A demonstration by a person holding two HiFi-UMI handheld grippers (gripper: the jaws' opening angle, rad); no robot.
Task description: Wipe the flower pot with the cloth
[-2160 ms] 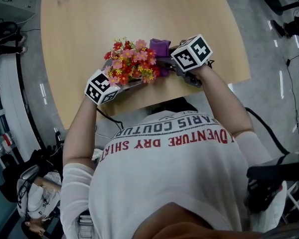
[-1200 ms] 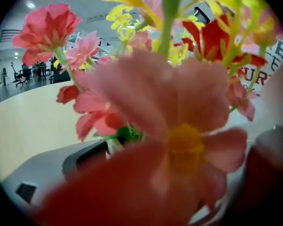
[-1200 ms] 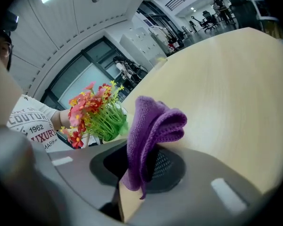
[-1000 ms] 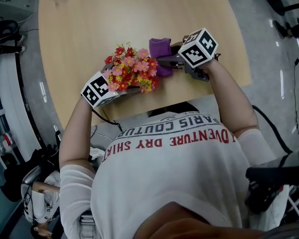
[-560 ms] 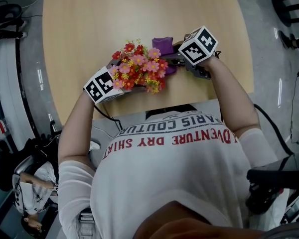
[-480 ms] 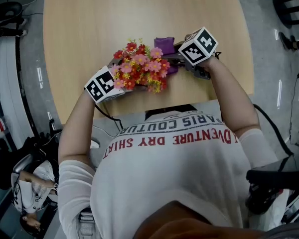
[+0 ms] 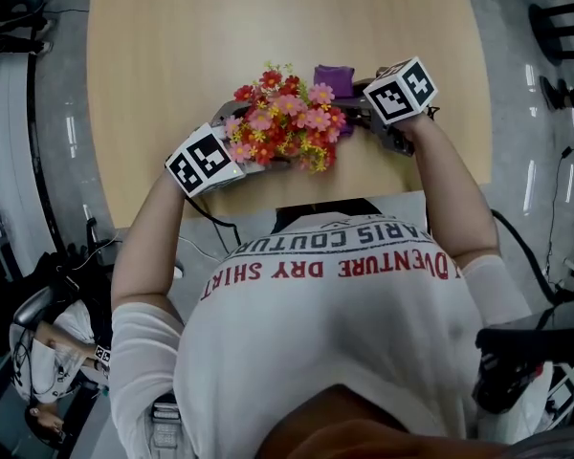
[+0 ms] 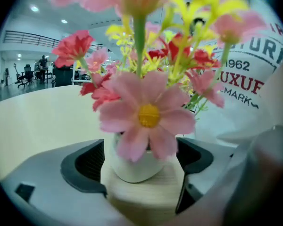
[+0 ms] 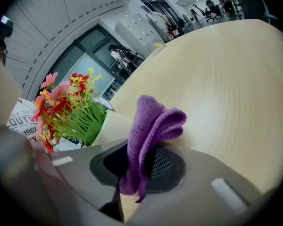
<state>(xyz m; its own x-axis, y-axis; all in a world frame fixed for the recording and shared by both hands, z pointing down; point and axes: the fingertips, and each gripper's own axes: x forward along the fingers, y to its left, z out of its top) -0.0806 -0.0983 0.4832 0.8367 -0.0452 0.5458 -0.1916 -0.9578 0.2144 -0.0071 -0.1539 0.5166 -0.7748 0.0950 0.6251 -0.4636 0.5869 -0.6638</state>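
Observation:
A small white flower pot point(image 8: 132, 166) on a pale wooden base carries a bunch of pink, red and yellow flowers point(image 7: 287, 127). My left gripper point(image 8: 139, 173) is shut on the pot, one jaw on each side. In the head view the flowers hide the pot, and the left gripper point(image 7: 239, 156) reaches in from the lower left. My right gripper point(image 9: 141, 166) is shut on a folded purple cloth point(image 9: 151, 124), which stands up from the jaws. The cloth point(image 7: 333, 77) sits right beside the pot point(image 9: 112, 124), at its far right side. I cannot tell whether they touch.
Both grippers work over the near edge of a light wooden table point(image 7: 172, 46). The person's white printed shirt point(image 7: 335, 285) fills the lower part of the head view. A grey floor with chairs point(image 7: 555, 17) lies to the right.
The flower bunch, the cloth and both grippers have shifted a little to the right in the head view. Both grips have held throughout.

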